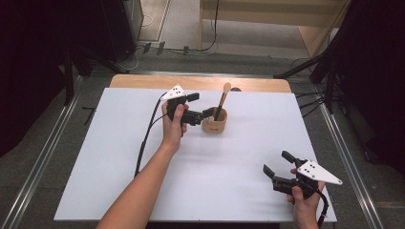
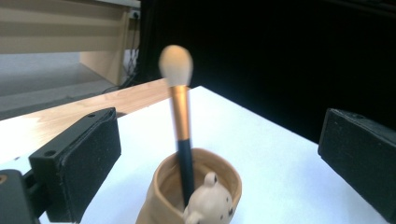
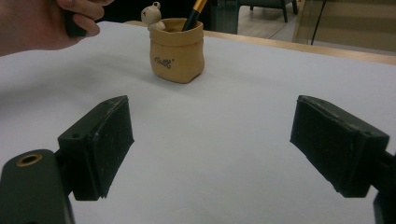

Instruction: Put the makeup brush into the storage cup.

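Table (image 1: 119,157), white top: tan pouch-shaped holder (image 1: 214,122) sits toward the far edge, near its middle. Left gripper (image 1: 206,113) just beside the holder; fingers (image 2: 81,158) wide apart, touching nothing, brush between them. Right gripper (image 1: 276,162) near the near right corner, fingers (image 3: 100,140) apart, empty. Holder contains one makeup brush (image 1: 222,99), upright, slightly tilted; its lower handle is hidden inside. Small bear figure (image 2: 211,200) on the rim.

Even, soft overhead light falls on the white table (image 1: 200,181), which stays bright without harsh glare; shadows are faint. The room darkens at 9 and 3 o'clock. In the left gripper view the brush (image 2: 176,65) tip is blurred, and the near jaws look soft.
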The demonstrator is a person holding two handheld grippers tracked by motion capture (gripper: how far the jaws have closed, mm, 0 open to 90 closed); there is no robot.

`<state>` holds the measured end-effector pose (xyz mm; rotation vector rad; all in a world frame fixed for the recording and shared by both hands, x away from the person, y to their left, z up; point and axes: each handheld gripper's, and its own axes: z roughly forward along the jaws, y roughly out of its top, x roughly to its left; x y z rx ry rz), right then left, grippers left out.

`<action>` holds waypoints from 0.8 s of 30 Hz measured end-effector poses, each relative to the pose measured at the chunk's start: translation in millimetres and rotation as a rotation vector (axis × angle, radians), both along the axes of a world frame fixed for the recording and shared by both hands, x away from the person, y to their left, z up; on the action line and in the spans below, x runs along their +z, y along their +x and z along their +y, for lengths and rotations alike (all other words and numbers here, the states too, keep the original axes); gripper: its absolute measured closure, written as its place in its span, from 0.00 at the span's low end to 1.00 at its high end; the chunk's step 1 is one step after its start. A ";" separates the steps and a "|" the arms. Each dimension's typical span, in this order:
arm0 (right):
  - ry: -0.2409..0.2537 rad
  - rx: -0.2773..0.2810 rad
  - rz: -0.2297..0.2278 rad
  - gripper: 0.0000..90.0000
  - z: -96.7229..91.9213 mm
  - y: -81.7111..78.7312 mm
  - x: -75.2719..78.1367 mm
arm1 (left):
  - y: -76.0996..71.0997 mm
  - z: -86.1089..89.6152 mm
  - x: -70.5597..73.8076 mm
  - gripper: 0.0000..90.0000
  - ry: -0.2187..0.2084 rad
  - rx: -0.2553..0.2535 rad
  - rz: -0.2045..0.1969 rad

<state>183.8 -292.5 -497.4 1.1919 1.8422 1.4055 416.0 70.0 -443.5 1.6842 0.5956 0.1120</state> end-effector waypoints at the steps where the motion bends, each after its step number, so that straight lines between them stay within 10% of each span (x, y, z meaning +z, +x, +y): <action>1: -0.001 0.001 0.001 0.15 0.2 0.1 0.0 | -1.2 1.2 0.0 0.00 0.005 0.002 -0.001; 24: -0.013 0.000 0.001 0.15 3.1 1.3 -0.7 | -45.6 49.7 -6.3 0.00 0.036 0.064 -0.060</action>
